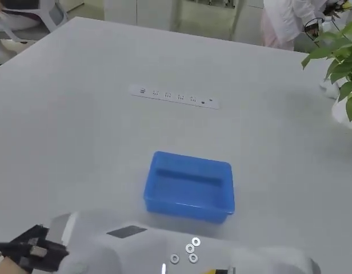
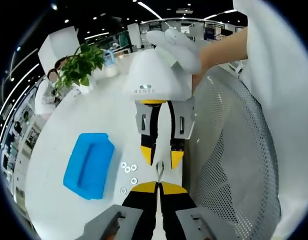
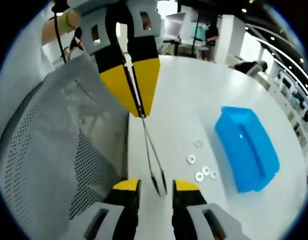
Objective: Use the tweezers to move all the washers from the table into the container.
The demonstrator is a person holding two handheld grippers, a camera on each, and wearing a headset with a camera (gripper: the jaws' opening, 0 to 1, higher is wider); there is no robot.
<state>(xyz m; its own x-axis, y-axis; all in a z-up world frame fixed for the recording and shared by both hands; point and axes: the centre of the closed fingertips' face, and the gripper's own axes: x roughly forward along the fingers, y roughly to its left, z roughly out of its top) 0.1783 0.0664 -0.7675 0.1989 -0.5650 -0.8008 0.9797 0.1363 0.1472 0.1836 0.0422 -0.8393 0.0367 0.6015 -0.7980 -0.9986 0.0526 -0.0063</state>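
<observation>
1. Tweezers [image 3: 146, 145] are being held at their joined end by the left gripper [image 3: 139, 107]. Its yellow-tipped jaws are pressing together on them, and the two thin legs are running straight out ahead of those jaws.
2. The right gripper [image 3: 156, 186] is facing the left one head-on. Its jaws are standing apart with a narrow gap, and the tweezers' spread tips are sitting inside that gap. Whether the tips are touching either jaw cannot be told.
3. Washers [image 3: 199, 176], five small flat rings, are lying loose on the white table [image 1: 79, 114]. In the right gripper view they are lying to the right of the right gripper's jaws, level with the tweezers' legs and apart from them.
4. A blue container [image 3: 246, 150] is standing on the table on the far side of the washers from both pairs of jaws. It is lying near the washers but not touching them, so every washer is resting outside it.
5. A perforated mesh surface [image 3: 59, 150] is curving along the opposite side of the jaws from the washers, beside the table edge.
6. A power strip [image 1: 175, 97] and a leafy plant [image 1: 339, 63] are sitting well beyond the container, as the head view is showing.
</observation>
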